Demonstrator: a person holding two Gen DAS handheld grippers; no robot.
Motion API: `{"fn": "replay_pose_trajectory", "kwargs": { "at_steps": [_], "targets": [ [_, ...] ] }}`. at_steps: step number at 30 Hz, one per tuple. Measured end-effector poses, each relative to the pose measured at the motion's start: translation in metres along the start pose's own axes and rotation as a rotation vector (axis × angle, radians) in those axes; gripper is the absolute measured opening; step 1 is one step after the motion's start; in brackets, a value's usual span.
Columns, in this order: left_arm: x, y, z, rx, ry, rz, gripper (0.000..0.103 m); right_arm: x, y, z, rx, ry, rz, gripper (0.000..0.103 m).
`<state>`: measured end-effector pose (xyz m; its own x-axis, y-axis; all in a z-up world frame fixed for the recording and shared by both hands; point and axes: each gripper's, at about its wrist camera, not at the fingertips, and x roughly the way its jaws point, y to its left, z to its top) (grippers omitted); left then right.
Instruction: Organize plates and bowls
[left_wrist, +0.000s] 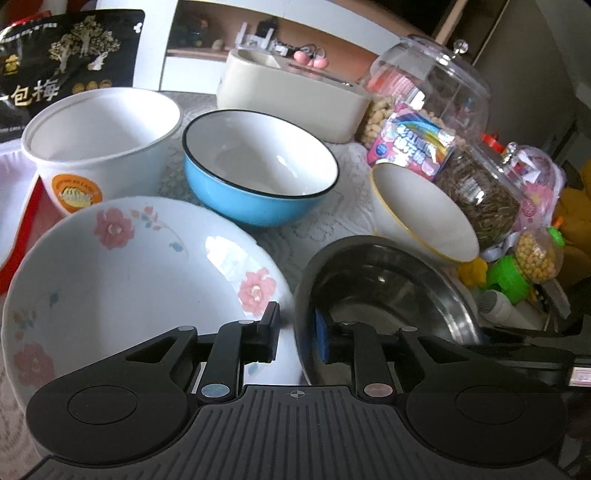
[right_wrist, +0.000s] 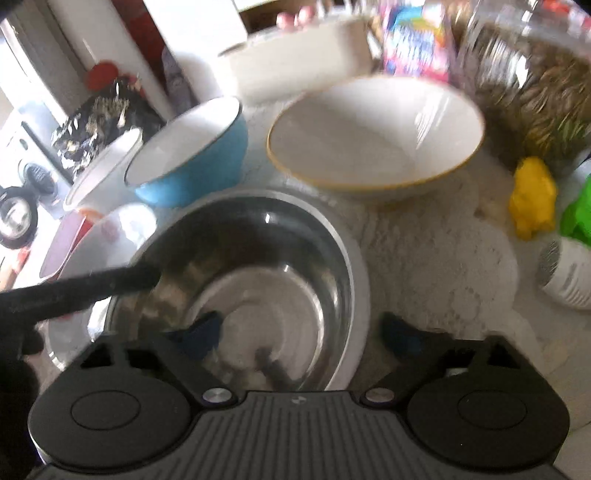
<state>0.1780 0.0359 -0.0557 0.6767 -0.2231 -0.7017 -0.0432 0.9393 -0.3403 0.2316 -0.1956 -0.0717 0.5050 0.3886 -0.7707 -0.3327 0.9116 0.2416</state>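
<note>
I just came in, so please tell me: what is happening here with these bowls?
A person with two hand-held claws is sorting dishes. The left claw straddles the steel bowl's rim beside the floral plate, not yet closed. The right claw is open around the same bowl's near rim. The blue bowl and white bowl stand untouched.

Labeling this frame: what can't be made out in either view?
- Left wrist: steel bowl near rim, hidden by left gripper.
- Left wrist: floral plate lower edge, behind the gripper body.
- Right wrist: motion blur; jar contents unreadable.
- Right wrist: right gripper fingers smeared; contact with bowl unclear.
</note>
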Motion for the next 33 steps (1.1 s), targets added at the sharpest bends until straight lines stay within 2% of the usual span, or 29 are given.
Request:
{"fn": "replay_pose_trajectory", "kwargs": {
  "at_steps": [1, 2, 6, 8, 11, 14, 18, 24, 29, 33],
  "targets": [
    [-0.003, 0.0, -0.002, 0.001, -0.006, -0.013, 0.022, -0.002, 0.004, -0.001, -0.015, -0.017, -0.019, 0.059],
    [-0.006, -0.001, -0.003, -0.003, -0.009, -0.025, 0.023, -0.005, 0.007, -0.001, -0.024, -0.023, -0.031, 0.057],
    [-0.015, 0.005, -0.007, -0.053, -0.003, -0.051, 0.023, -0.016, 0.021, 0.001, -0.031, -0.031, -0.061, 0.056],
    [-0.027, 0.011, -0.009, -0.082, -0.029, -0.085, 0.023, -0.028, 0.027, 0.002, -0.051, -0.058, -0.061, 0.056],
    [-0.049, 0.016, -0.01, -0.095, -0.089, -0.086, 0.023, -0.045, 0.047, 0.006, -0.095, -0.104, -0.064, 0.056],
    [-0.07, 0.023, -0.007, -0.103, -0.145, -0.036, 0.023, -0.049, 0.068, 0.009, -0.132, -0.124, -0.055, 0.057],
    [-0.087, 0.044, -0.006, -0.138, -0.194, 0.028, 0.023, -0.036, 0.098, 0.015, -0.18, -0.108, -0.029, 0.057],
    [-0.089, 0.08, -0.008, -0.212, -0.203, 0.135, 0.023, -0.005, 0.137, 0.018, -0.222, -0.051, 0.009, 0.057],
    [-0.084, 0.099, -0.009, -0.223, -0.194, 0.208, 0.023, 0.018, 0.162, 0.015, -0.278, -0.024, -0.009, 0.057],
    [-0.083, 0.109, -0.01, -0.23, -0.204, 0.244, 0.023, 0.03, 0.178, 0.015, -0.356, -0.053, -0.052, 0.058]
  ]
}}
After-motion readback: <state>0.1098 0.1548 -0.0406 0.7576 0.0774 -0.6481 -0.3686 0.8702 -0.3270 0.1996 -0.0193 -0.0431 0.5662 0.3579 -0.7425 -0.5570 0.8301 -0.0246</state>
